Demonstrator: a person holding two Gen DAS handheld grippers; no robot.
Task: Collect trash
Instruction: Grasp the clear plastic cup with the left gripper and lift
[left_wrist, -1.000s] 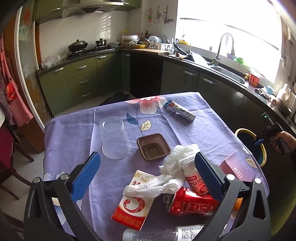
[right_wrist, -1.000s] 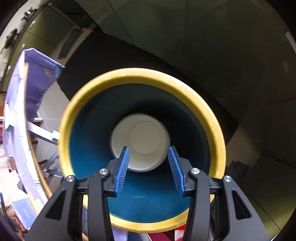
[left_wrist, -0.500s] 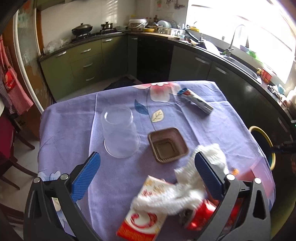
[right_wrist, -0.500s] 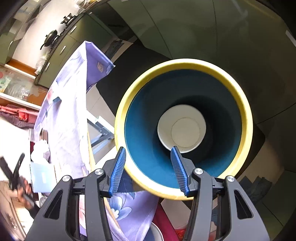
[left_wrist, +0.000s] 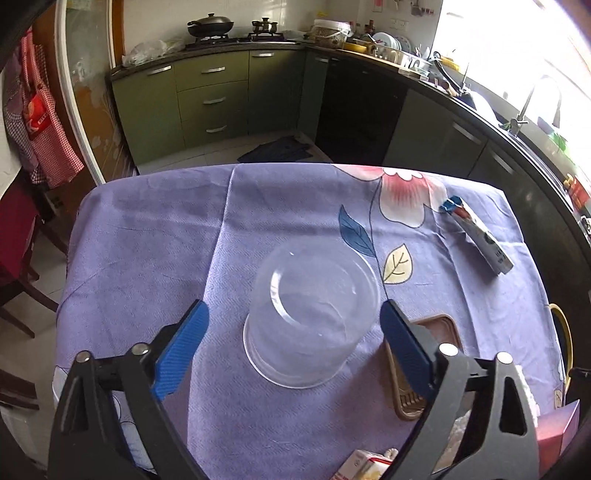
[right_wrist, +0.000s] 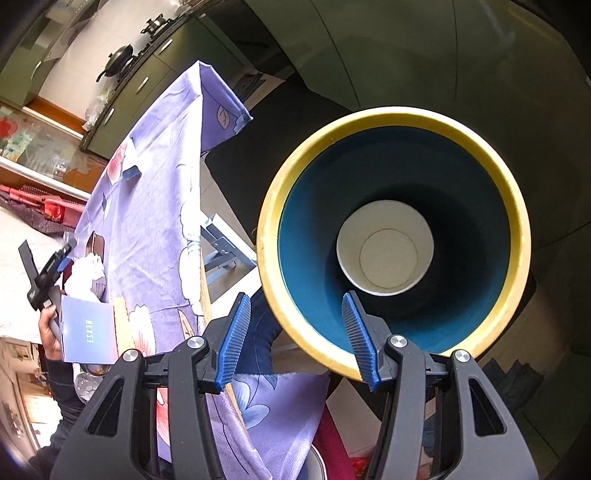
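1. The left gripper (left_wrist: 291, 328) hangs over the near half of the table, jaws spread wide and holding nothing. The clear plastic cup (left_wrist: 312, 317) sits right between the two blue pads, upturned with its wide mouth down on the purple flowered tablecloth (left_wrist: 155, 236).
2. The cup's axis stands upright, so I'd judge the next move is a short drop and a squeeze across its round wall; neither pad appears to touch it yet.
3. The left hand is plainly the nearer one. The right gripper (right_wrist: 295, 332) is off the right side of the table, above the yellow-rimmed bin (right_wrist: 391, 114), its jaws parted and empty.
4. The bin is deep blue inside, and a white paper cup (right_wrist: 384, 254) lies at the bottom.
5. The clear cup looks thin, glossy and slippery; it may flex under a hard pinch.
6. Just right of it lies a shallow brown plastic tray (left_wrist: 436, 328), ribbed and square, partly behind the right pad.
7. A flattened tube (left_wrist: 480, 236) lies at the far right, long axis running diagonally.
8. White tissue and a red-and-white carton peek in at the near edge.
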